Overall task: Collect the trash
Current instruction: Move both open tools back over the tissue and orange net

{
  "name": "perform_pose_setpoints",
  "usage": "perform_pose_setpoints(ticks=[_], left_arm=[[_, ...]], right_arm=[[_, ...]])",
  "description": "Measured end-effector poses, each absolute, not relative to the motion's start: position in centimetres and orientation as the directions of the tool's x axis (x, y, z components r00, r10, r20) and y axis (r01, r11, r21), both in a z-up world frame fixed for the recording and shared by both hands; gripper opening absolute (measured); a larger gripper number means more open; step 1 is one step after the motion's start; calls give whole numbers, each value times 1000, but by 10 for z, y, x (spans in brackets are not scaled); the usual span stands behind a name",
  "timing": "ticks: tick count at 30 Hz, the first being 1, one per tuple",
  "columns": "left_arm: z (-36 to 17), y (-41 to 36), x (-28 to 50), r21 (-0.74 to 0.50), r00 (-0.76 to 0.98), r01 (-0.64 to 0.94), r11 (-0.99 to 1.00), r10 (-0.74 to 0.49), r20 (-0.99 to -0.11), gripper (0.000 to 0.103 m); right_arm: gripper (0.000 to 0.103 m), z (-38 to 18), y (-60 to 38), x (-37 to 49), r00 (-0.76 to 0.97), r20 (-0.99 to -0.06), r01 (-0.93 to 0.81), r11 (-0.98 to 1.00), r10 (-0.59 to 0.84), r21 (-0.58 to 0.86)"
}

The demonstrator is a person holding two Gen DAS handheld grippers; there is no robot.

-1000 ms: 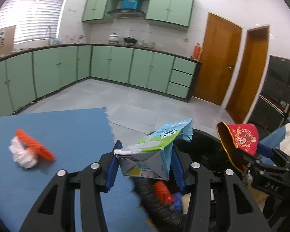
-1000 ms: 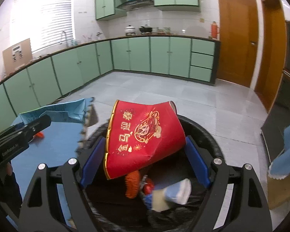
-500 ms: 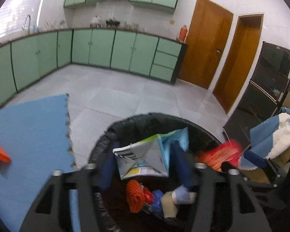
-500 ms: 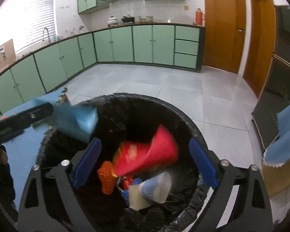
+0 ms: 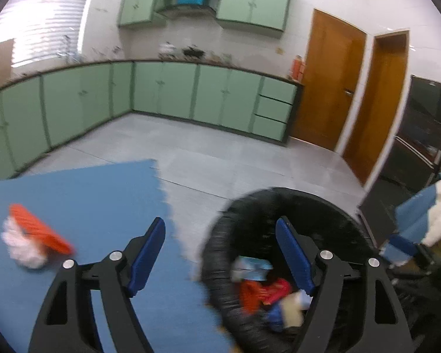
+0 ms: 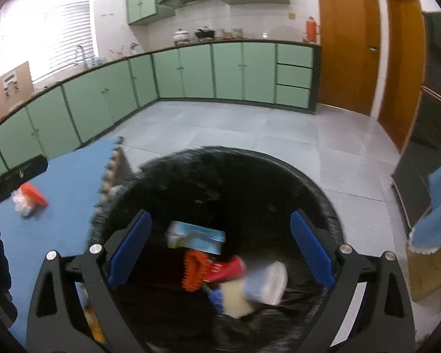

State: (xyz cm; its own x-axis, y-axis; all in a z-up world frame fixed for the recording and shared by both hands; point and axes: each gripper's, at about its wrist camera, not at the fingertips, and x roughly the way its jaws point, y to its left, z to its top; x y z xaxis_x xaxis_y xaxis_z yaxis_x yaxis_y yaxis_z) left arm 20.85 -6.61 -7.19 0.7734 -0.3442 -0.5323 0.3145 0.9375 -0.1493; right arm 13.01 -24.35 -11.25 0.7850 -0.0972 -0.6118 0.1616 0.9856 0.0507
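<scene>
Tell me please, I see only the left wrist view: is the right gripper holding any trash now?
Observer: No. The right gripper hangs over the black bin. Its jaws are opening and nothing is between them.
Operator: My own gripper hides part of the bin's bottom. Is a red packet lying there?
Observer: Yes. The red packet lies at the bottom, between an orange ridged piece and a white and blue roll. The blue carton lies just beyond them.
</scene>
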Motion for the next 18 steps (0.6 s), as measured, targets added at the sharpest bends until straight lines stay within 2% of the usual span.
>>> perform_pose_setpoints(ticks=[7, 12, 18], left_arm=[[-70, 36, 188, -60, 853, 97, 993, -114, -510, 78], [-88, 111, 189, -38, 837, -60, 997, 29, -547, 79], [-107, 155, 194, -47, 810, -134, 990, 82, -581, 79]], right_arm=[[93, -98, -160, 157, 814, -579, -7, 996, 54, 84], [93, -100, -102, 180, 808, -575, -103, 991, 130, 81], [93, -119, -44, 211, 781, -598, -166, 983, 180, 79]])
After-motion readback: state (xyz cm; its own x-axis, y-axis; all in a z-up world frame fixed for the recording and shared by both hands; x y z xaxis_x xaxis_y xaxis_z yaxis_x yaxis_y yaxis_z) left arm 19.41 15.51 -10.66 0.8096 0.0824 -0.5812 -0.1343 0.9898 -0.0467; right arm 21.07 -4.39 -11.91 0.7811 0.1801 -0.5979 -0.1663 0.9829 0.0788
